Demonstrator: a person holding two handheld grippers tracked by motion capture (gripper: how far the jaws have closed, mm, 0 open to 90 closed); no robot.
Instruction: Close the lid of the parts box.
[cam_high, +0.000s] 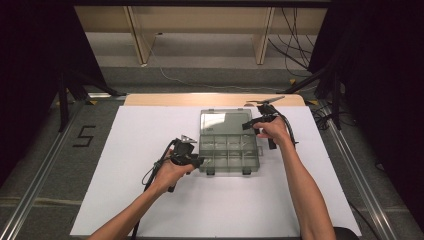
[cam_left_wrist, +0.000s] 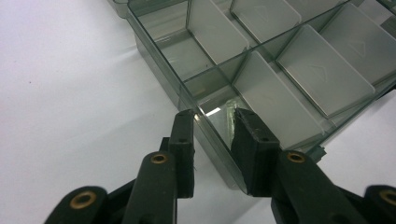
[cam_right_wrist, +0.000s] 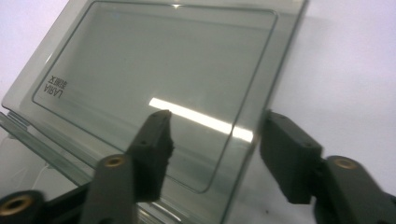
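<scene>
White sheeting covers your bench (cam_high: 150, 200), and the clear compartment box (cam_high: 229, 155) sits at its middle with the lid (cam_high: 225, 121) swung open toward the far side. Your left forearm comes in low from the near edge, angled right, wrist level, bringing the left gripper (cam_high: 196, 161) to the box's near left corner. Its fingers (cam_left_wrist: 184, 140) straddle the box's side wall, one outside, one inside a compartment, clamped on it. Farther off, your right arm stretches forward, hand bent inward over the lid's right edge. The right gripper (cam_high: 248, 125) stands part open, one finger over the lid, one beyond its edge; whether they touch it is unclear.
</scene>
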